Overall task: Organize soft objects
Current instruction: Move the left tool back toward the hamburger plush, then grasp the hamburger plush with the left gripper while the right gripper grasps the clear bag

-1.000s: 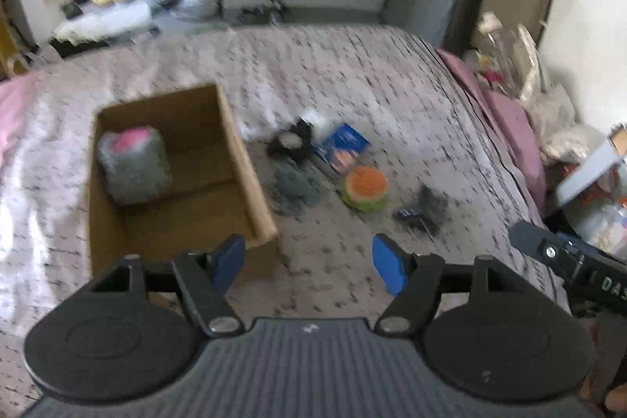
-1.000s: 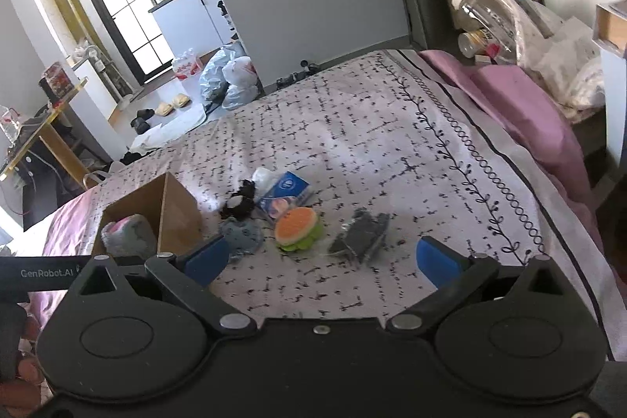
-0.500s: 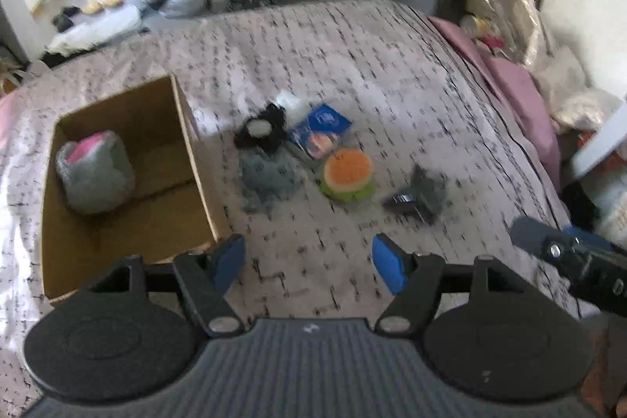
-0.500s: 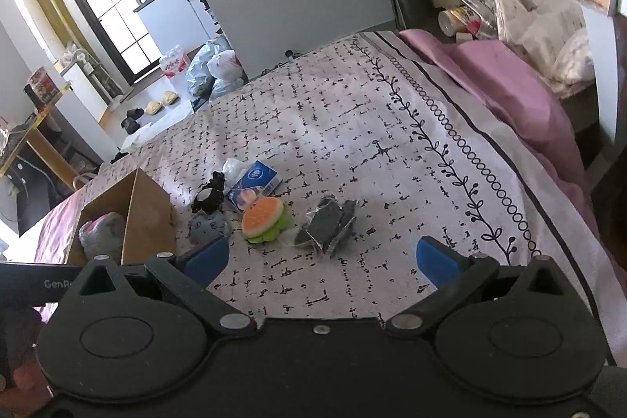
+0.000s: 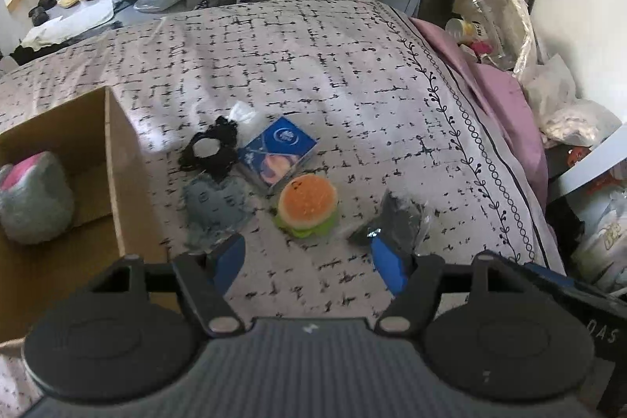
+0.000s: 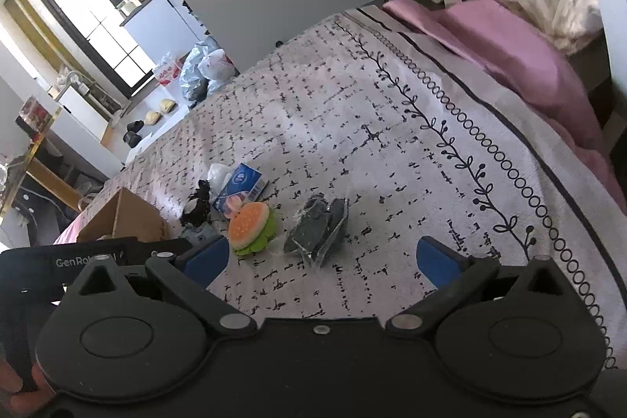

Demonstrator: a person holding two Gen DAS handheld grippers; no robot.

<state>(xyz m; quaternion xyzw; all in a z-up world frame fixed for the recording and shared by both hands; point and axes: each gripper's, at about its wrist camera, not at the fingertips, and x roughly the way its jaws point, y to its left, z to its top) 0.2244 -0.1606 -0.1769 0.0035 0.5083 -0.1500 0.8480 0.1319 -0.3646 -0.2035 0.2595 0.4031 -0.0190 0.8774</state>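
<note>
Left wrist view: left gripper spread and empty above the bed; burger toy just beyond its tips, cardboard box at left already holding a grey plush. Centre on the burger toy before closing, and pinch gently.

Right wrist view: right gripper spread and empty, the dark wrapped bundle lying between its tips but untouched; grip the bundle's body, not the loose wrapper.

A patterned bedspread is carrying a cardboard box, burger toy, blue packet, black pouch, grey plush and black trinket.
</note>
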